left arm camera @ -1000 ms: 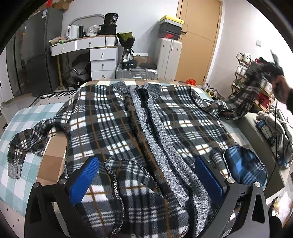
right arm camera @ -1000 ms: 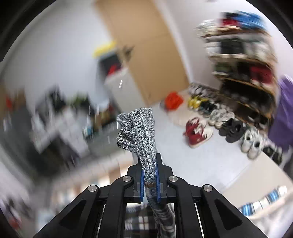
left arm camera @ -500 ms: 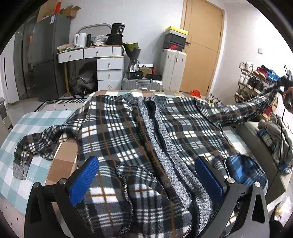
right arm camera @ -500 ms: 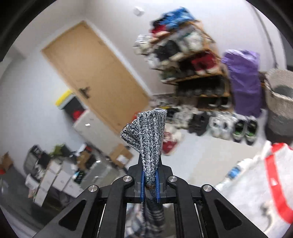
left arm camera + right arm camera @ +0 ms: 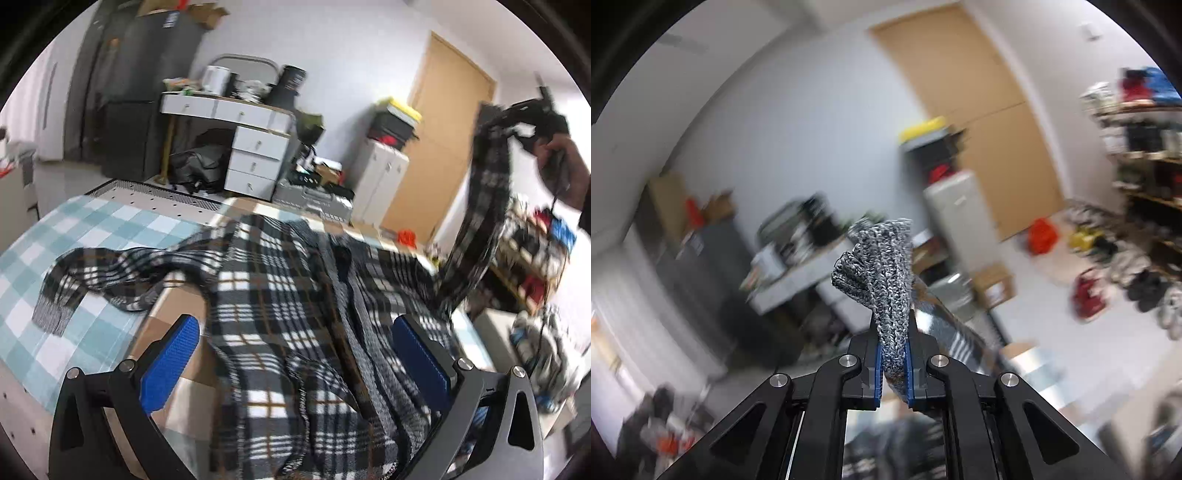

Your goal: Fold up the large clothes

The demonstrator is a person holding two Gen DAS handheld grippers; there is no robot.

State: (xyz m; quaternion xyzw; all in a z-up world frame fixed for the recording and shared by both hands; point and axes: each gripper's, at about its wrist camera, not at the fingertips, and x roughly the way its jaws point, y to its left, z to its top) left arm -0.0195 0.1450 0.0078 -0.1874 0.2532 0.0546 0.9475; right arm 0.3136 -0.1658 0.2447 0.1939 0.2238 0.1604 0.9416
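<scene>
Bed edge: near edge of bed (image 5: 33, 373) runs lower left; checked cover bare to L of garment, floor beyond.
Jacket: 1 plaid jacket (image 5: 280, 295) lies spread open on bed, directly under and ahead of L gripper (image 5: 295, 362).
L gripper: fingers wide apart, holding nothing, above hem.
R gripper (image 5: 893, 363): clamped on grey knit cuff (image 5: 882, 273); R sleeve (image 5: 476, 225) lifted high, at R.
L sleeve (image 5: 88, 273): flat on cover, at L.
Count: 2 sleeves, 2 grippers.
</scene>
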